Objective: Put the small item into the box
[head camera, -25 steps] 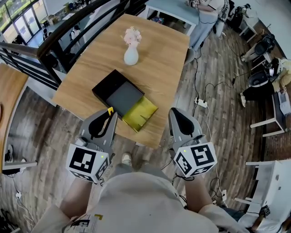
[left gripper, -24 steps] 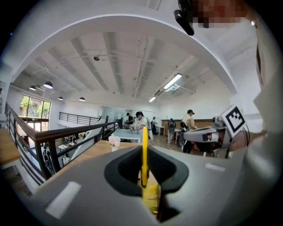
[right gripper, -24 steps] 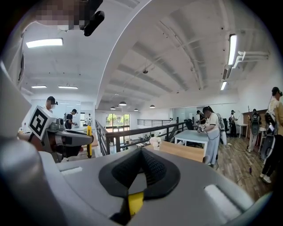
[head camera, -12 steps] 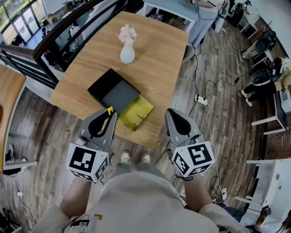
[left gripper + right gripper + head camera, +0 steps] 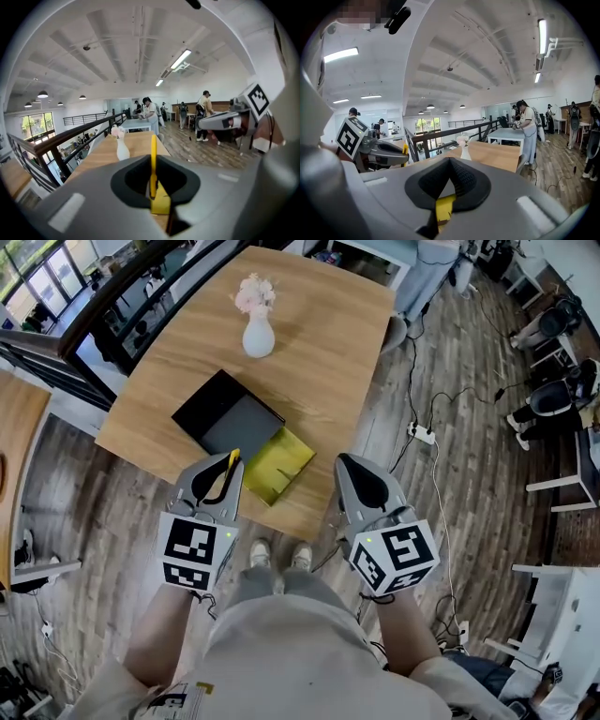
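tongs left (image 5: 231, 463) clamped on yellow item (image 5: 153, 157) | tongs right (image 5: 344, 465) together | box (image 5: 202, 405) on table (image 5: 319, 334)

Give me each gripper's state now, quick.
Left gripper: shut on a thin yellow item.
Right gripper: shut, holding nothing.

Open black box (image 5: 228, 424) near the table's (image 5: 323, 352) front edge, clear from above. Gold panel (image 5: 279, 463) touches its near-right side; vase (image 5: 258, 337) stands well behind, bare tabletop between.
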